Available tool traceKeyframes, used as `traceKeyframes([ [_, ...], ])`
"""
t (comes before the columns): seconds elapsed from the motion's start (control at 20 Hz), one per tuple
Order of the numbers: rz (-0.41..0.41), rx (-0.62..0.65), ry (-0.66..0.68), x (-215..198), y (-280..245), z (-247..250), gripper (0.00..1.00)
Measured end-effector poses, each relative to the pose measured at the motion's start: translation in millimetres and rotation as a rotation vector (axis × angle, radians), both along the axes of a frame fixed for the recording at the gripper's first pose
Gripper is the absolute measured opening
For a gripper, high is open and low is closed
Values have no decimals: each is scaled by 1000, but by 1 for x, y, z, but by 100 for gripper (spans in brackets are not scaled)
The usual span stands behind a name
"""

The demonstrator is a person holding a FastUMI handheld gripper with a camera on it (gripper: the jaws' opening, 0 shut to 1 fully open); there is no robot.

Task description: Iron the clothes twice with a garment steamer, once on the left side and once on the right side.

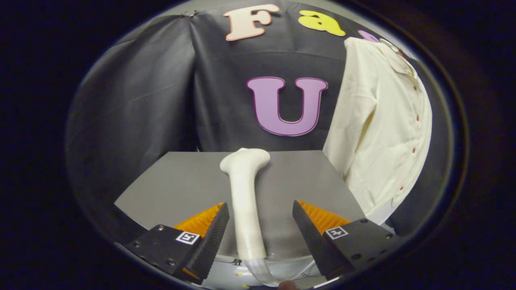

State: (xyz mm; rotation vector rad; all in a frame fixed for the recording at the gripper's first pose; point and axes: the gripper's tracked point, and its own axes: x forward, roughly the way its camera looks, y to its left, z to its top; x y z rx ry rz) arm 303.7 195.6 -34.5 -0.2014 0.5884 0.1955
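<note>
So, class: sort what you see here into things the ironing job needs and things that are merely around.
Needed for the job:
- steamer, lying between the open tongs, neither finger touching it
- cream shirt, hanging beyond the table

Merely around:
- grey table
- hose at the steamer's near end

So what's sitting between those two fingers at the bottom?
In the gripper view, the white garment steamer lies on the grey table between the open gripper fingers, its head pointing away; neither finger touches it.
</note>
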Motion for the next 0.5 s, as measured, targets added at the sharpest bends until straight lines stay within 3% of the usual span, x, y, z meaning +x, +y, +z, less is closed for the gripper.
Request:
traceKeyframes([
  [0.3,-27,-117,133,28,17,-48,95],
  [0.5,-133,20,181,32,24,-51,61],
])
